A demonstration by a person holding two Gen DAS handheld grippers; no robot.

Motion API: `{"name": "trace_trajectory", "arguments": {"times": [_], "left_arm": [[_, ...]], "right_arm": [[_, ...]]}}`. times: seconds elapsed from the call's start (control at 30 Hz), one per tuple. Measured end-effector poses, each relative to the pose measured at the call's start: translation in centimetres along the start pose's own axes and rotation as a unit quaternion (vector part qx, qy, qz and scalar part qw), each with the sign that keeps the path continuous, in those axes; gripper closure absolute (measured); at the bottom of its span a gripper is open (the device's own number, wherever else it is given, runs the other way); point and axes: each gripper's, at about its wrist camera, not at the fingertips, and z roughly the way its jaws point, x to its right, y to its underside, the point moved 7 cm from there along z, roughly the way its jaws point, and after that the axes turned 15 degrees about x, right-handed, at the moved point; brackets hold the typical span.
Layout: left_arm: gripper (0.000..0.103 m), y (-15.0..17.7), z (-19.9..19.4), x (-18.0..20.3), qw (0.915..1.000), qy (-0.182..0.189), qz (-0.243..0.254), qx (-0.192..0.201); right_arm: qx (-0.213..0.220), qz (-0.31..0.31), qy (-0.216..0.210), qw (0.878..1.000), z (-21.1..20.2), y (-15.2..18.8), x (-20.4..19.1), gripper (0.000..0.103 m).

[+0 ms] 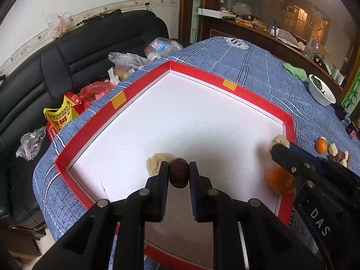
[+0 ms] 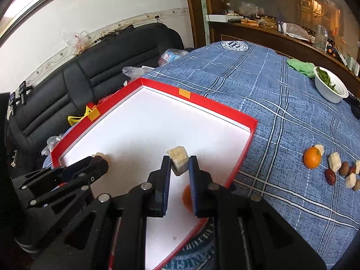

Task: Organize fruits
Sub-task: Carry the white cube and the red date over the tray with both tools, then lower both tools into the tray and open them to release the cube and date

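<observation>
A red-rimmed box (image 1: 117, 103) with a white floor lies on the blue checked tablecloth; it also shows in the right wrist view (image 2: 247, 135). My left gripper (image 1: 178, 171) is shut on a dark red date (image 1: 178, 175) and holds it over the box floor, in front of a pale chunk (image 1: 155, 160). My right gripper (image 2: 179, 164) is shut on a pale cream chunk (image 2: 178, 159) above the box. An orange (image 2: 186, 196) lies in the box under the right gripper; it also shows in the left wrist view (image 1: 279, 180). On the cloth to the right lie another orange (image 2: 312, 157), dates (image 2: 330, 176) and pale chunks (image 2: 334, 162).
A white bowl of greens (image 2: 330, 88) and a green cloth (image 2: 300, 66) sit at the table's far right. A black sofa (image 1: 90, 51) with plastic bags (image 1: 126, 60) stands left of the table. A wooden cabinet (image 2: 258, 31) stands behind.
</observation>
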Motion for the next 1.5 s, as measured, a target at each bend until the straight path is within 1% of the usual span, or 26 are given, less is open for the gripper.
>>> {"name": "trace_trajectory", "arguments": {"times": [0.3, 0.83, 1.13, 1.5], "left_arm": [[0.088, -0.2, 0.4, 0.5, 0.9999, -0.007, 0.009, -0.001], [0.088, -1.0, 1.4, 0.2, 0.9995, -0.029, 0.015, 0.003], [0.088, -1.5, 1.7, 0.2, 0.9993, -0.032, 0.019, 0.005], [0.088, -1.6, 2.4, 0.1, 0.9992, -0.037, 0.015, -0.002]], "right_arm": [[-0.011, 0.004, -0.001, 1.0, 1.2, 0.3, 0.3, 0.084], [-0.014, 0.001, 0.004, 1.0, 1.9, 0.0, 0.5, 0.084], [-0.016, -0.004, 0.008, 1.0, 2.4, -0.2, 0.6, 0.084], [-0.026, -0.004, 0.012, 1.0, 2.8, 0.0, 0.6, 0.084]]}}
